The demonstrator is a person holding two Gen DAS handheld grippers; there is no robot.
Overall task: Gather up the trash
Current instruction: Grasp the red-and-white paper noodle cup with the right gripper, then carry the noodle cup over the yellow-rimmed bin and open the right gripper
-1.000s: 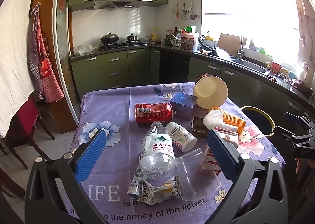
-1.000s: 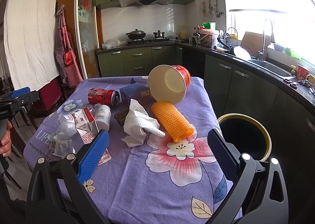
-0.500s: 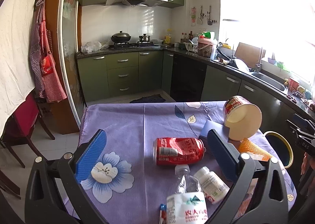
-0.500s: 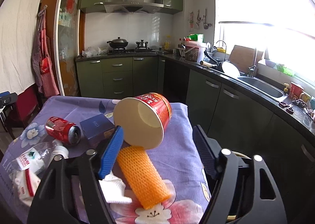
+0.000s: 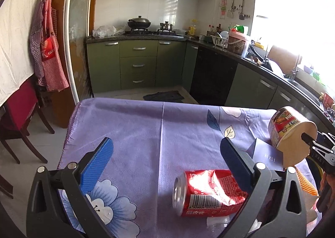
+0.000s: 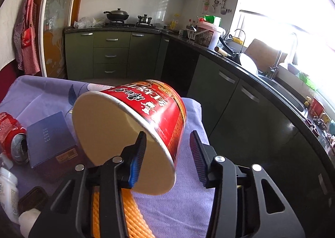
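R gripper [image 6: 167,156] was closing, jaws astride the near wall of the cup [image 6: 134,125]: L pad inside the mouth, R pad outside the red wall, a gap still showing on the R side, so no firm pinch yet. L gripper [image 5: 165,160] stood wide open w/ nothing between the pads; the can [image 5: 209,194] lay just under its R finger at abt 5 o'clock of that view. Cup lay on its side at the cloth's [image 5: 146,129] R edge, mouth facing the R camera toward 7 o'clock, long axis running mouth-to-base toward 1 o'clock. Can was also on its side, axis roughly 9-to-3, top end pointing to 9. Box [image 6: 50,135] sat touching the cup at 9 o'clock; orange mesh [image 6: 125,215] under the R gripper at 6. Judging by this: barely started, nothing binned yet, cup, can, box, mesh & bottle [image 6: 7,192] all left on the table.
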